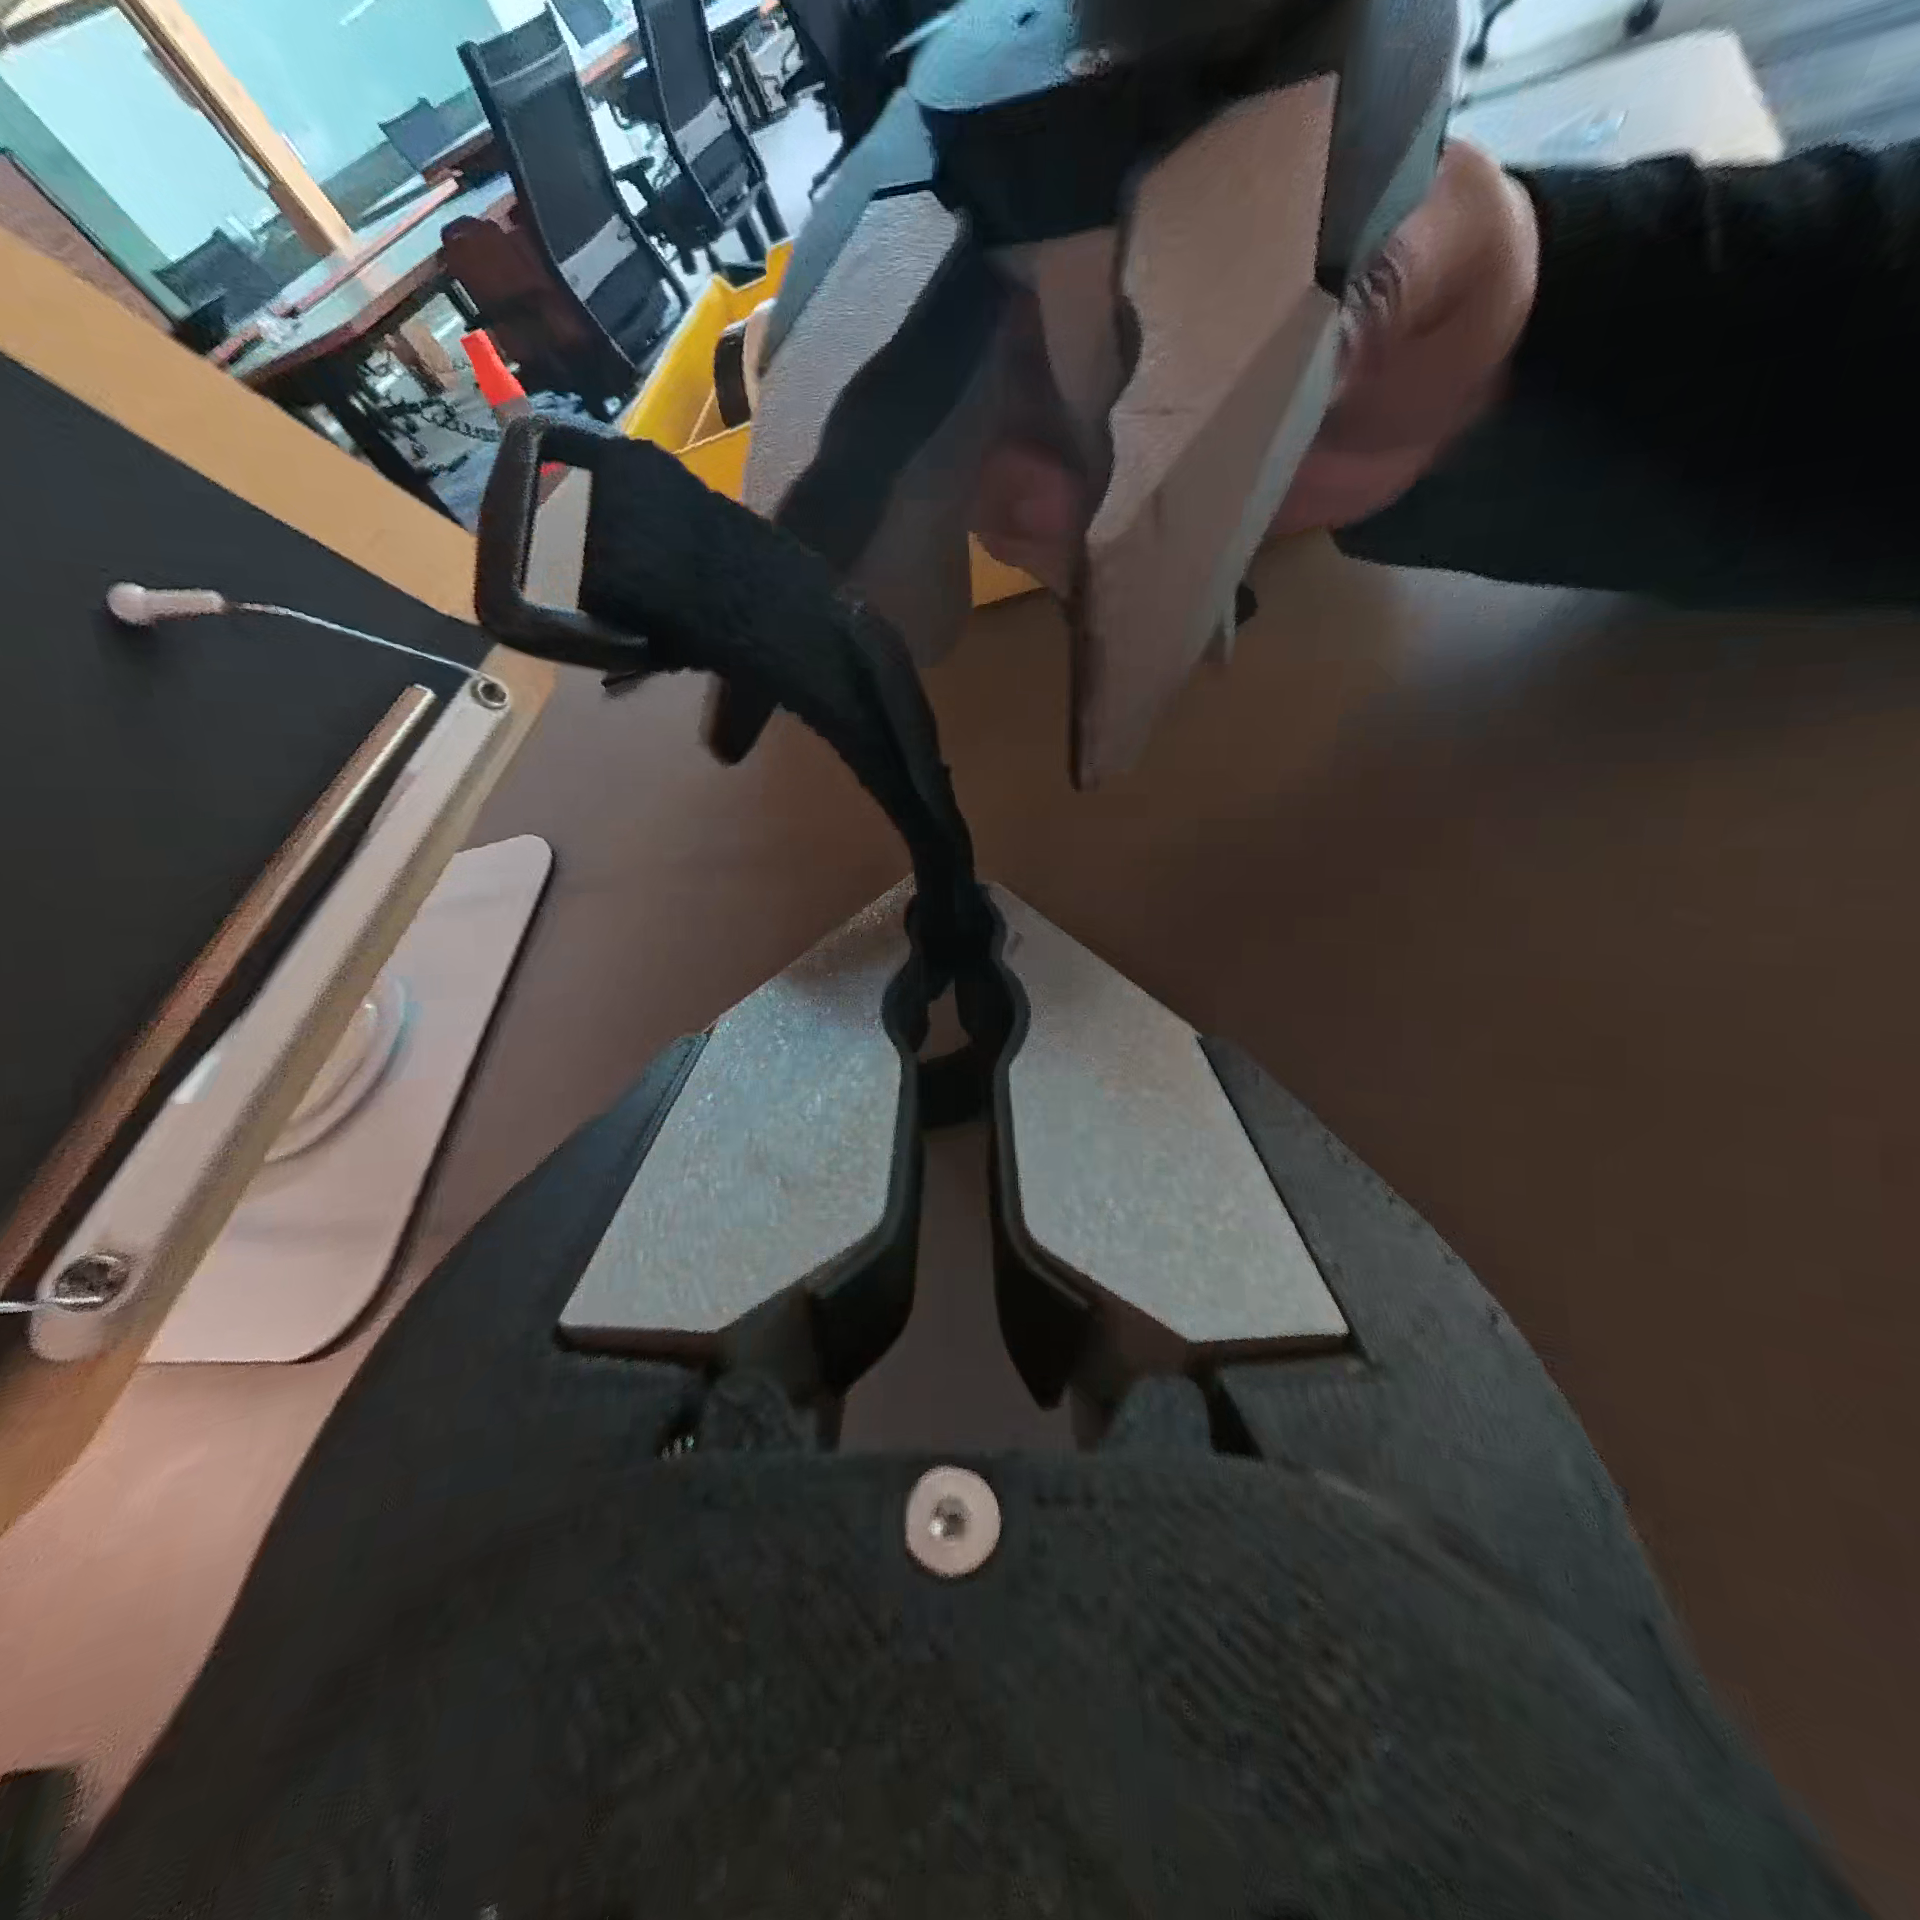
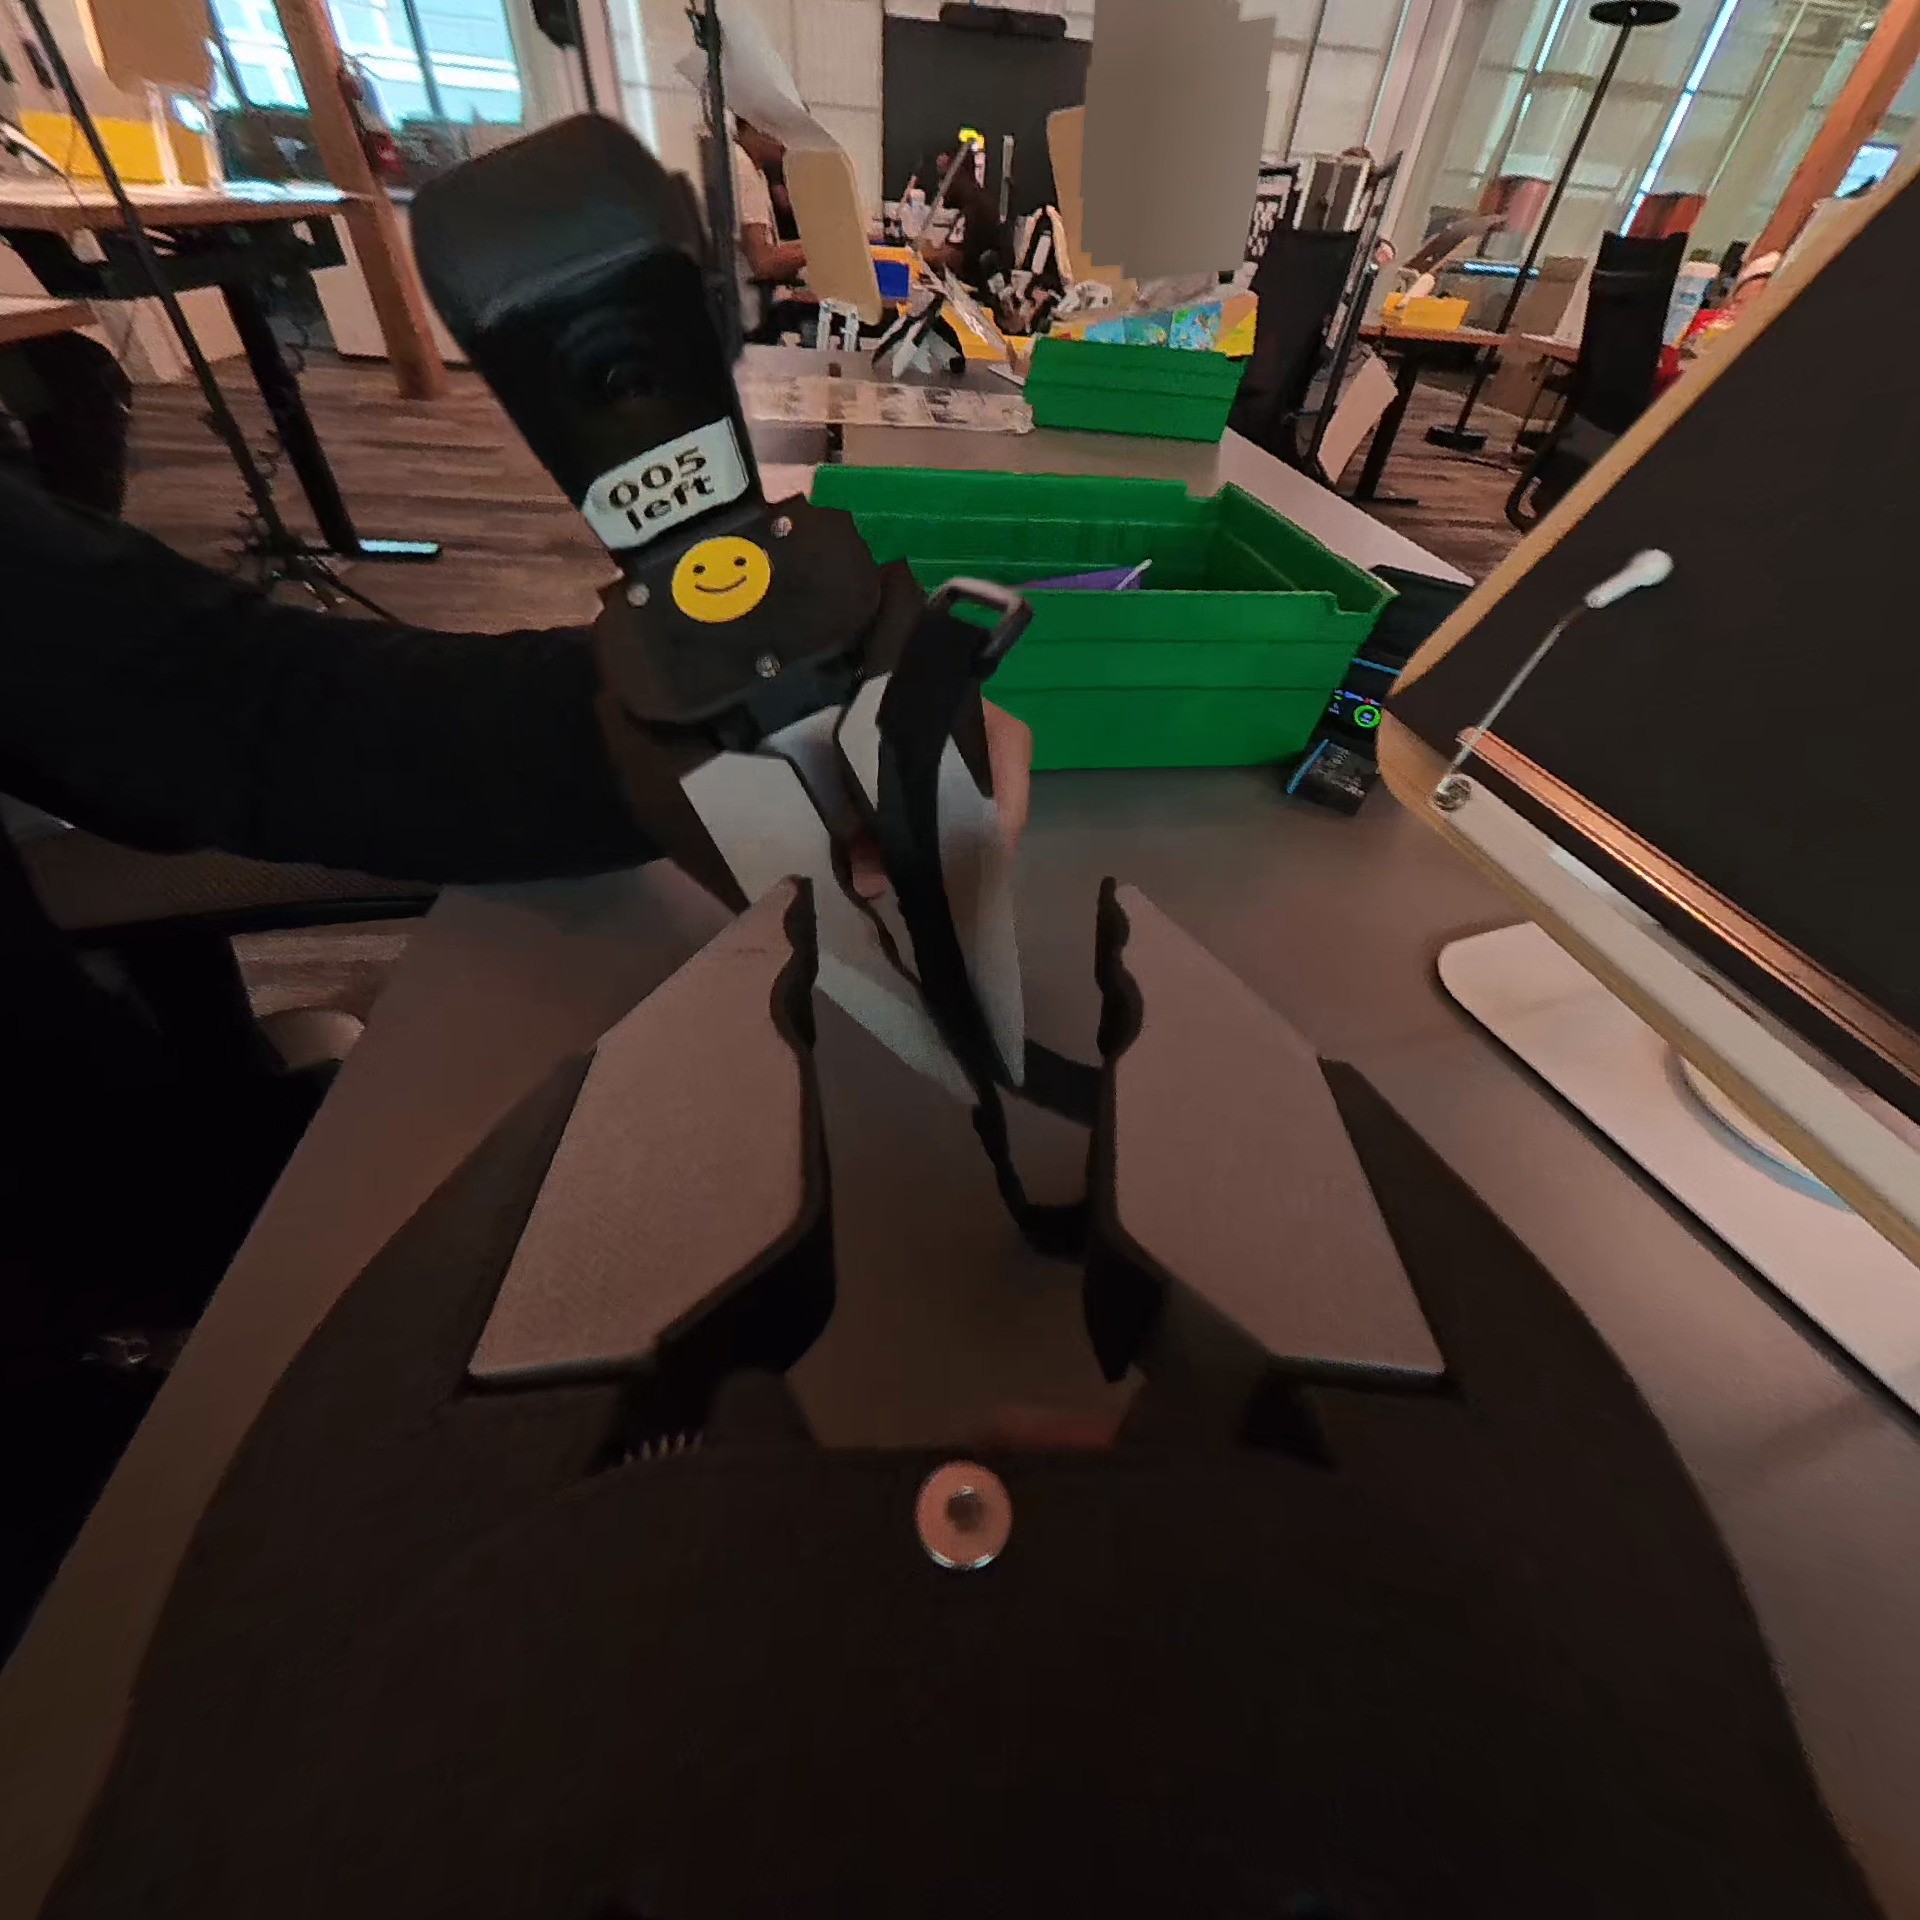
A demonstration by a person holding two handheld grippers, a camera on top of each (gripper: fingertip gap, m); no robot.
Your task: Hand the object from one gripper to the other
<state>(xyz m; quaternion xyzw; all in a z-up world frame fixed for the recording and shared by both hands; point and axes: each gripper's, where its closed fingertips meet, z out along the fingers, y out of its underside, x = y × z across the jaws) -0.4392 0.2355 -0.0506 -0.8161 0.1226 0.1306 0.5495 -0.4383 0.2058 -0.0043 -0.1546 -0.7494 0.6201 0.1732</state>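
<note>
A black fabric strap [image 1: 727, 613] with a black plastic buckle [image 1: 514, 540] at its far end hangs in the air over the table. My left gripper [image 1: 951, 966] is shut on the strap's lower part. My right gripper [image 1: 1008, 707] comes in from above, open, with its grey fingers [image 1: 862, 416] beside the strap's upper part. In the right wrist view my right gripper [image 2: 951, 914] is open, and the left gripper [image 2: 935, 1029] with the strap [image 2: 914, 790] stands between its fingers. The strap's loose end [image 2: 1044, 1226] lies by the right inner pad.
A monitor [image 2: 1714, 623] on a silver stand [image 1: 416, 1091] stands on the brown table [image 1: 1455, 1039]. A green bin [image 2: 1143, 665] and a phone [image 2: 1351, 727] sit behind. A yellow bin [image 1: 707, 374] and office chairs [image 1: 582, 229] lie beyond the table. Left tips to right tips: about 5 centimeters. It is some 25 centimeters from my right tips to the monitor [image 2: 1714, 623].
</note>
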